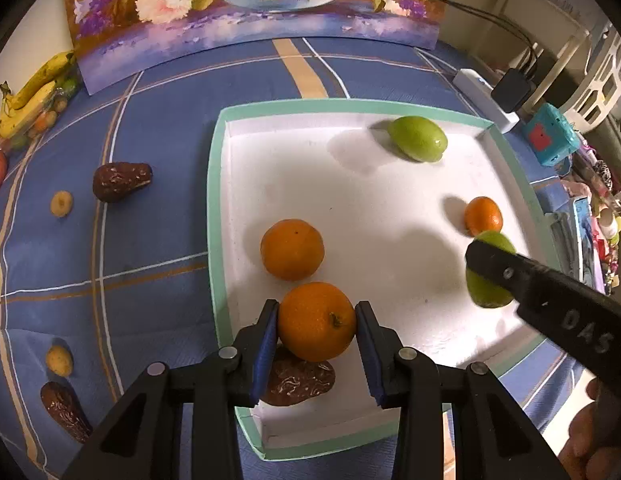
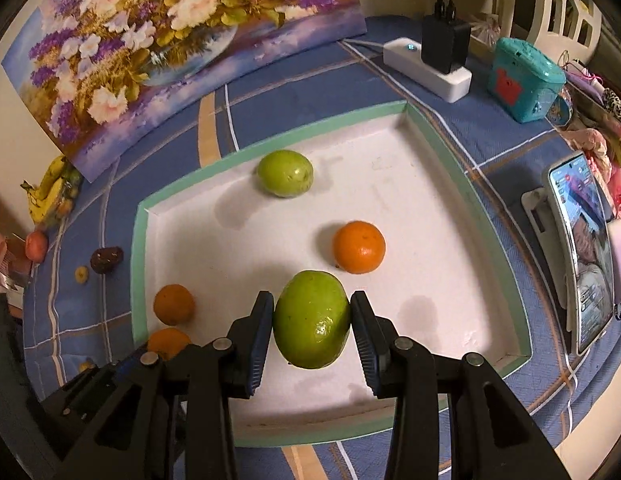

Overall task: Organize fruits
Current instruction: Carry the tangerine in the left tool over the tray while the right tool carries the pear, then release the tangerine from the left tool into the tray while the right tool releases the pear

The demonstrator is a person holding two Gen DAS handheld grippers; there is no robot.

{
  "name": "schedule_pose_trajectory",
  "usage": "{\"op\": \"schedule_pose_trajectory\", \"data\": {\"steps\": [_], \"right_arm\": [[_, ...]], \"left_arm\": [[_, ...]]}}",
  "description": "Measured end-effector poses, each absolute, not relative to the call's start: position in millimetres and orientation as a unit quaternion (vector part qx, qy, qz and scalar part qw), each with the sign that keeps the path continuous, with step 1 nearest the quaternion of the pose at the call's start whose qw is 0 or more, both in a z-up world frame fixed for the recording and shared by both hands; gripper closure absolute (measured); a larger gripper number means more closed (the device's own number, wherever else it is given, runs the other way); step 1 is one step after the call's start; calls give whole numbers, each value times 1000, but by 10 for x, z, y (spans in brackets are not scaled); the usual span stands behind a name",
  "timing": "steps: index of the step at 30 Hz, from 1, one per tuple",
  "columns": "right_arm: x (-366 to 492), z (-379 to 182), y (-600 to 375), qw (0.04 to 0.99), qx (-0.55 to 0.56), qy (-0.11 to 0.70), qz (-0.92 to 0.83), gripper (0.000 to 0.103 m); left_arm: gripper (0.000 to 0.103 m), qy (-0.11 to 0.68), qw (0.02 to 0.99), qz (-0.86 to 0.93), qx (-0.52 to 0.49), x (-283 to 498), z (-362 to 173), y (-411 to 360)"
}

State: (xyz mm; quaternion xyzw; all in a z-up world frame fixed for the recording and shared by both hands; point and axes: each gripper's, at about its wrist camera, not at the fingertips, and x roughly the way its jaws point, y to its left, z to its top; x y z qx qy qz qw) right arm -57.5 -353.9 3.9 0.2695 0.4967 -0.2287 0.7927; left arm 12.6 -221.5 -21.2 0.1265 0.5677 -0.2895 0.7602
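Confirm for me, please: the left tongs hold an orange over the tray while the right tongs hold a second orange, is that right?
Not quite. The left tongs do hold an orange over the tray, but the right tongs hold a green fruit, not a second orange; the right wrist view shows it gripped between both fingers.

Bare white floor spans the tray's [image 2: 142, 236] middle and right side, while a green fruit [image 2: 285, 173] near its far edge and oranges [image 2: 359, 247] crowd the rest.
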Motion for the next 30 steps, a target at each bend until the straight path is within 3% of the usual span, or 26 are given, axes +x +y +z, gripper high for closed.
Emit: {"op": "schedule_pose_trajectory", "data": {"steps": [12, 15, 22, 30], "right_arm": [[-528, -193, -3490, 775, 270, 526, -223, 61], [-534, -164, -3496, 776, 268, 524, -227, 61], [-589, 50, -3492, 793, 265, 499, -227, 61], [-596, 245, -3417, 810, 254, 482, -216, 61]], "left_arm": [[60, 580, 753, -285, 122, 143, -256, -2154], [44, 573, 759, -287, 117, 144, -169, -2113], [43, 560, 770, -290, 97, 169, 29, -1987], [34, 554, 793, -248, 62, 325, 143, -1635]]}}
